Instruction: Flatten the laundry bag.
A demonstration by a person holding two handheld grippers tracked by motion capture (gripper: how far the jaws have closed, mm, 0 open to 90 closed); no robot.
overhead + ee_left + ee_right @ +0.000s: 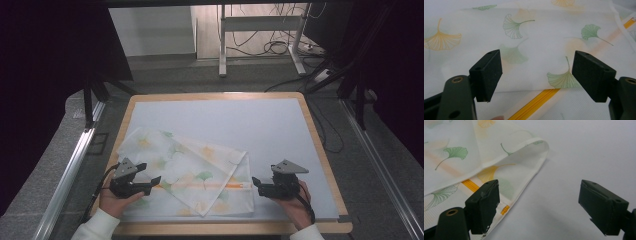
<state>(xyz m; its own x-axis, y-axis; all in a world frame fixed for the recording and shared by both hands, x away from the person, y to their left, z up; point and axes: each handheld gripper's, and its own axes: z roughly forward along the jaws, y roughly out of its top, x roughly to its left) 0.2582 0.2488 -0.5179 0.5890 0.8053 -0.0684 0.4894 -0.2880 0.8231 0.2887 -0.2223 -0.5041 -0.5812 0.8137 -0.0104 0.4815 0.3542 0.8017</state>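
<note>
1. A white cloth (185, 172) printed with ginkgo leaves lies folded on the pale mat (280, 130) — toward the near left; an orange zipper (200, 185) runs along it.
2. Left gripper (152, 181): jaws spread wide over the cloth, gripping nothing.
3. Right gripper (256, 182): jaws parted — just beside the cloth's right edge; empty.

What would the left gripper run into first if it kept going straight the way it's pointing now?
Most likely the leaf-print cloth. The left gripper is open and aimed over it, near the orange zipper. How high the jaws sit above the fabric is hard to judge.
</note>
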